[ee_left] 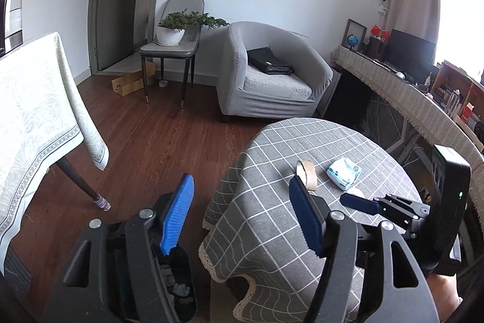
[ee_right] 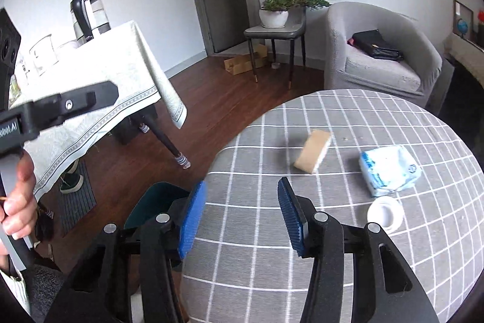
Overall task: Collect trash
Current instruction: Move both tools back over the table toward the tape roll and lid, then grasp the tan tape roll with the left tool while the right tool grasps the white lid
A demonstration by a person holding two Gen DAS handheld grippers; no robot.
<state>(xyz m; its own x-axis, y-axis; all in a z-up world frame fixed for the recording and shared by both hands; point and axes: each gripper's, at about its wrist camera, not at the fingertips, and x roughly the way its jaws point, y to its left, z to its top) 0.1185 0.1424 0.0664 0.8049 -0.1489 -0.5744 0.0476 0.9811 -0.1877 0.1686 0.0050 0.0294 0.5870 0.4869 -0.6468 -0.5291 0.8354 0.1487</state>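
The left hand-held gripper (ee_left: 239,217) is hovering with its blue pads standing apart and nothing between them, over the left edge of the round bench (ee_left: 272,232) covered in a grey checked cloth. Below its left finger, a dark trash bin (ee_left: 181,292) is standing on the wooden floor (ee_left: 157,135) just beside that edge, with crumpled grey bits lying inside.

The right hand-held gripper (ee_right: 242,217) is also hanging empty, its pads parted above the near left part of the bench. From the left wrist view it is showing at the right edge of the bench, one blue finger pointing inward.

On the bench, a tan sponge block (ee_right: 313,153) is lying near the middle, tilted on one edge. A blue-and-white tissue pack (ee_right: 390,170) is sitting to its right, and a small white round lid (ee_right: 385,214) is resting just beside the pack's near corner, towards the near edge.

A hand (ee_right: 18,199) is gripping the left tool's handle at the left of the right wrist view.
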